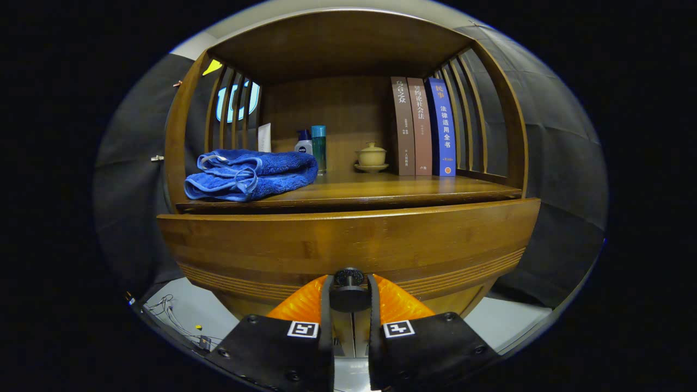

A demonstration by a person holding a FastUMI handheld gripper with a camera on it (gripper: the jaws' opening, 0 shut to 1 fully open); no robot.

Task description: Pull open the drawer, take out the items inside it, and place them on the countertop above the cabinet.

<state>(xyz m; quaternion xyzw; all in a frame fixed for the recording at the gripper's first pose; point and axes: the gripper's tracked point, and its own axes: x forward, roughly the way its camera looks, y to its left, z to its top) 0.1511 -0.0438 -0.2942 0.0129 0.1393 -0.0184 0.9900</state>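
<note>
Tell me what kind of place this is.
Probably a staged home setting in a recording booth: a wooden cabinet with books, a folded blue towel and a lidded cup on its countertop, black cloth behind. The claw grips the drawer knob.

A folded blue towel (250, 174) lay at the left front of the shelf (381, 188). Behind it, near the back wall, stood a white tube (264, 137), a small white bottle (304, 142) and a teal bottle (319, 148). A lidded cup on a saucer (371, 157) sat near the middle, and three books (423, 126) stood upright at the right back.
</note>
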